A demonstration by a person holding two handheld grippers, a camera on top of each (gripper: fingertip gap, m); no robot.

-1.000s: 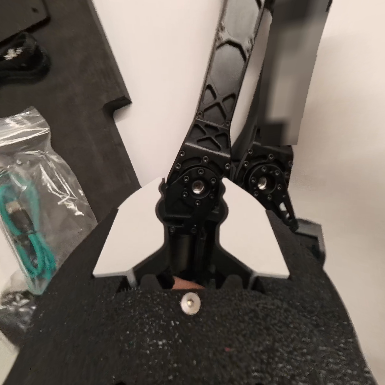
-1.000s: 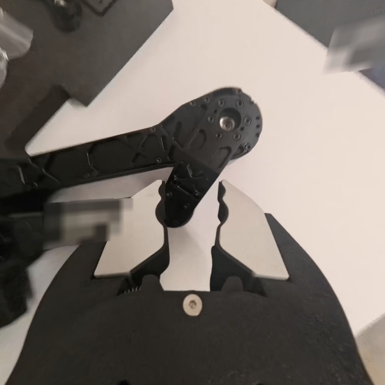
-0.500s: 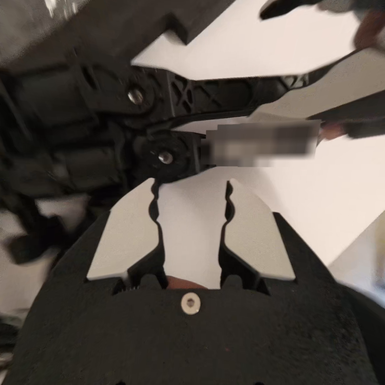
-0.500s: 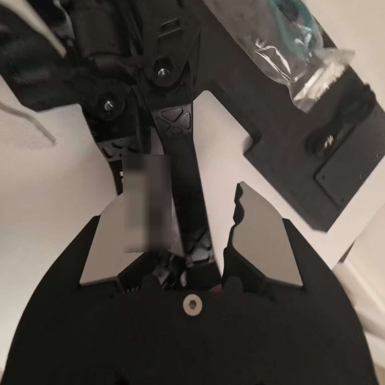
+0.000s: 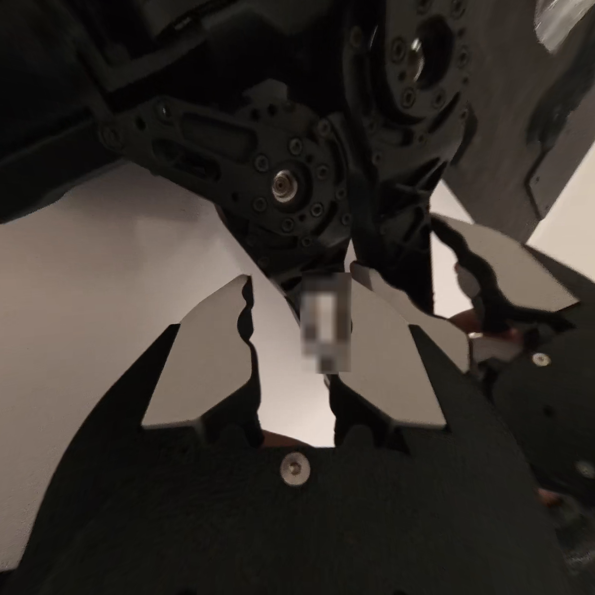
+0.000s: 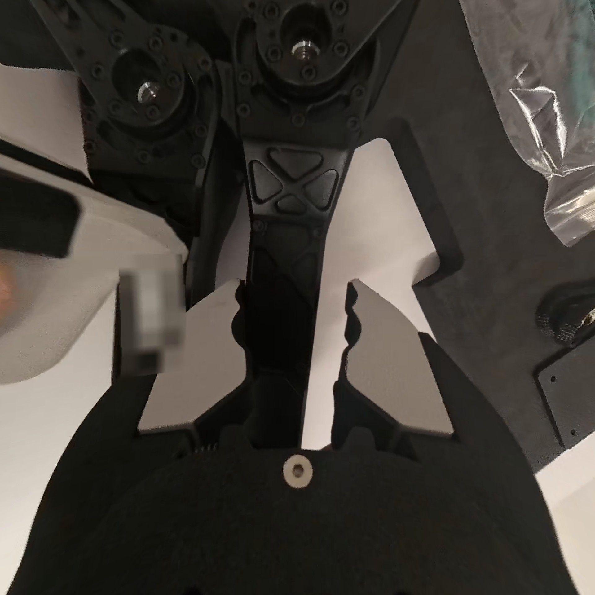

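A black jointed mechanical arm lies on a white table. In the left wrist view its round bolted joint (image 5: 289, 186) sits just beyond my left gripper (image 5: 299, 273), which is open and holds nothing. In the right wrist view a ribbed black link (image 6: 283, 289) of the arm runs between the jaws of my right gripper (image 6: 296, 281). The link lies against the left jaw, with a gap to the right jaw. The two grippers are close together: a right gripper finger (image 5: 515, 273) shows beside the left one, and a left gripper finger (image 6: 128, 231) shows blurred at the right view's left edge.
A dark grey foam sheet (image 6: 483, 161) with cut-outs lies to the right. On it are a clear plastic bag (image 6: 563, 128) with a teal cable and a small black round part (image 6: 560, 315). Bare white table (image 5: 96, 289) shows to the left.
My left gripper has let go of the arm joint it enclosed and swung round to face the joint. My right gripper has moved so the link lies between its jaws. Both are closer in.
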